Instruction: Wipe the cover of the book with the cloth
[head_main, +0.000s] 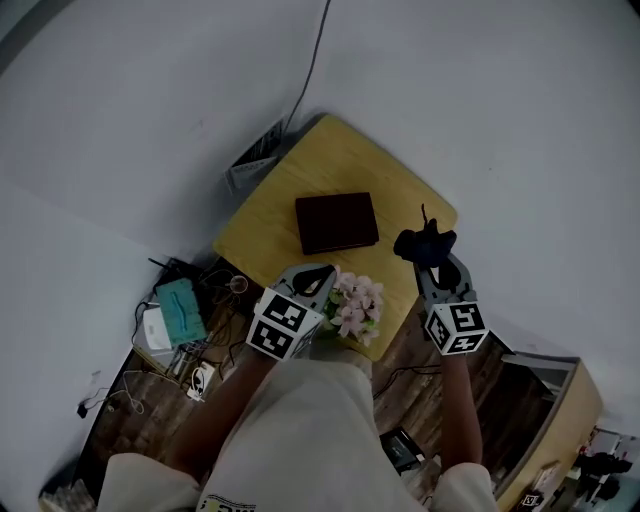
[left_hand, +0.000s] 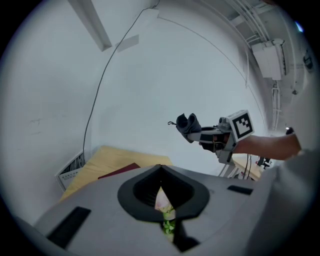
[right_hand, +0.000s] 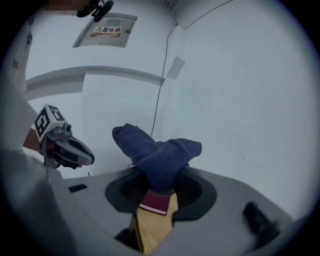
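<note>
A dark maroon book lies flat in the middle of the small yellow table. My right gripper hovers over the table's right corner, shut on a bunched dark blue cloth. In the right gripper view the cloth fills the jaws, and the book shows far below it. My left gripper hangs above the table's near edge, its jaws together with nothing in them. The left gripper view shows the book, and the right gripper with the cloth.
Pink flowers stand at the table's near edge, just under the left gripper. A printed sheet leans on the wall behind the table. Cables and a teal box crowd the floor at left. A wooden cabinet is at right.
</note>
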